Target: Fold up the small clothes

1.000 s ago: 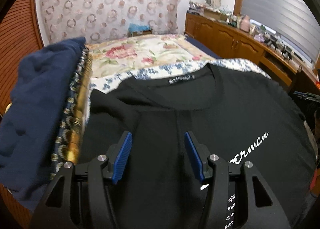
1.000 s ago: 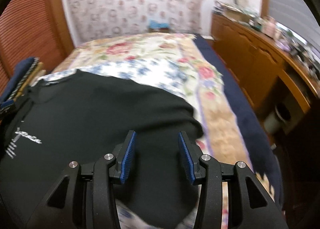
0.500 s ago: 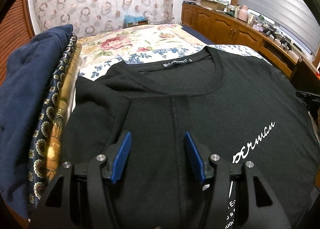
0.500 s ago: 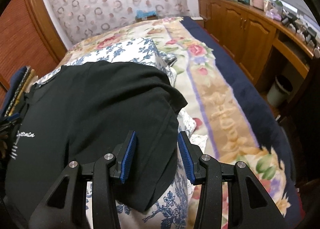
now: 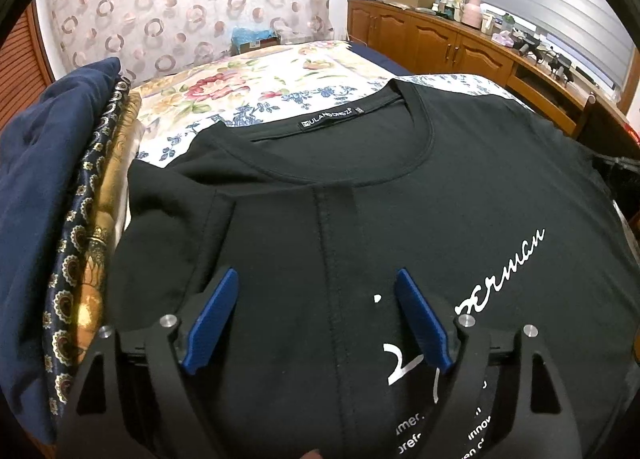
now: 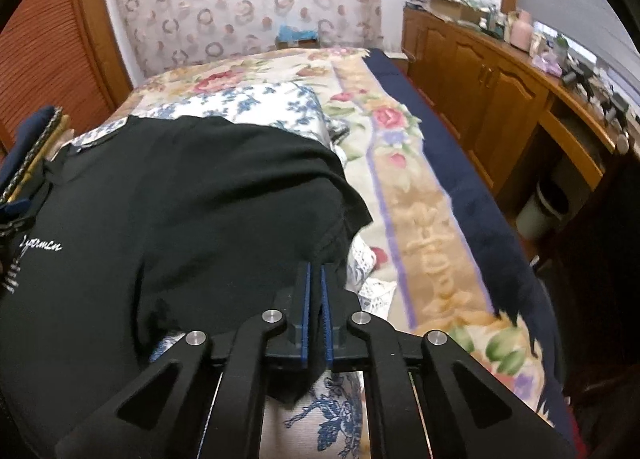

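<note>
1 black T-shirt (image 5: 400, 187), soft knit with white script print, lies on a blue-flowered white cloth (image 6: 260, 103) on the bed. 2 grippers: the left gripper (image 5: 316, 283) has just spread its ribbed blue pads, released above the shirt; the right gripper (image 6: 315, 279) has just clenched on the shirt's sleeve edge. 1 stack of folded clothes (image 5: 52, 187) sits beside.

Bed (image 6: 424, 219): floral bedspread, navy border along its right edge. On it, a blue-and-white floral cloth (image 5: 256, 115), black T-shirt (image 5: 440, 195) spread over that near the front edge. Folded stack at the left edge: navy garment (image 5: 44, 187), patterned and gold fabrics (image 5: 94, 227) touching the shirt's sleeve.
</note>
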A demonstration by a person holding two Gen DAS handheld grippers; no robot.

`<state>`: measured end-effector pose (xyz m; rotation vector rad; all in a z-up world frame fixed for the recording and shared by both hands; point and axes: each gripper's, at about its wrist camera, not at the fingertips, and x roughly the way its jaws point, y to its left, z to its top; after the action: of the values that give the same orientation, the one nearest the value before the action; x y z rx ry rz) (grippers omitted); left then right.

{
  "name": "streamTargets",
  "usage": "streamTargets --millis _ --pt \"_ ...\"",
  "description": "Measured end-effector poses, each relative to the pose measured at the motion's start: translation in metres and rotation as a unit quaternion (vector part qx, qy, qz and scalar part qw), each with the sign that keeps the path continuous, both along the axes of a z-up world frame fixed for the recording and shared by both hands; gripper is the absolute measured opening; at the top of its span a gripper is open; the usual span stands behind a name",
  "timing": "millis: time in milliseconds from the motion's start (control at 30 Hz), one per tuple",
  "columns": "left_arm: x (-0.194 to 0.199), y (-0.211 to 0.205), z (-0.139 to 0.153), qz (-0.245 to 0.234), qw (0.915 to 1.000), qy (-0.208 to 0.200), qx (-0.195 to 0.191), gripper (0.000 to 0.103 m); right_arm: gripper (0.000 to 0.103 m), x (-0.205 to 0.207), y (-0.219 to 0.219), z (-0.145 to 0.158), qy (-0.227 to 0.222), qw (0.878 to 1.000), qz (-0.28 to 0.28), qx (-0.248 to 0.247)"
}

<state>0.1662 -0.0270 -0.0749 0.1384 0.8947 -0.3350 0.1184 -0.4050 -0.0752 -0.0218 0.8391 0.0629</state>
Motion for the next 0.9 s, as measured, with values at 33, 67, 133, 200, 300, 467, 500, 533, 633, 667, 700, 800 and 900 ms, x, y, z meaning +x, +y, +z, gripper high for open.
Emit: streamTargets --millis 33,67,133,200,300,467,500,533,633,667,700,800,900 --pt "0.0 0.0 0.0 0.0 1.0 0.0 0.001 0.083 0.002 0.0 0.002 0.004 -0.008 1.0 0.005 0.004" --pt "0.0 0.0 0.0 0.001 1.0 0.0 0.001 0.083 0.002 0.0 0.005 0.011 -0.02 1.0 0.012 0.009" --pt "0.0 0.0 0.0 0.001 1.0 0.0 0.001 0.083 0.002 0.002 0.016 0.023 -0.039 0.999 0.029 0.016" --pt "0.0 -0.001 0.0 0.0 1.0 0.0 0.001 0.083 0.002 0.005 0.031 0.035 -0.056 0.997 0.055 0.025" --pt "0.0 -0.001 0.0 0.0 1.0 0.0 0.001 0.083 0.002 0.011 0.065 0.049 -0.072 0.991 0.103 0.039" --pt "-0.001 -0.001 0.0 0.001 1.0 -0.001 0.001 0.083 0.002 0.018 0.117 0.04 -0.051 0.98 0.178 0.073" --pt "0.0 0.0 0.0 0.0 1.0 -0.001 0.001 0.083 0.002 0.02 0.128 0.033 -0.038 0.978 0.19 0.08" --pt "0.0 0.0 0.0 0.0 1.0 -0.001 0.001 0.083 0.002 0.019 0.135 0.027 -0.031 0.977 0.196 0.081" --pt "0.0 0.0 0.0 0.0 1.0 -0.001 0.001 0.083 0.002 0.021 0.153 0.006 0.001 0.974 0.211 0.085" --pt "0.0 0.0 0.0 0.0 1.0 0.0 0.0 0.083 0.002 0.02 0.156 -0.001 0.01 0.973 0.215 0.086" --pt "-0.001 0.0 0.0 -0.001 1.0 -0.001 0.0 0.083 0.002 0.019 0.158 -0.007 0.019 0.972 0.219 0.085" --pt "-0.001 0.001 0.001 0.002 1.0 -0.003 0.004 0.083 0.005 0.017 0.16 -0.014 0.029 0.973 0.214 0.078" --pt "-0.003 0.005 0.004 0.014 0.9998 -0.015 0.007 0.083 0.019 0.017 0.152 -0.006 0.024 0.975 0.206 0.082"
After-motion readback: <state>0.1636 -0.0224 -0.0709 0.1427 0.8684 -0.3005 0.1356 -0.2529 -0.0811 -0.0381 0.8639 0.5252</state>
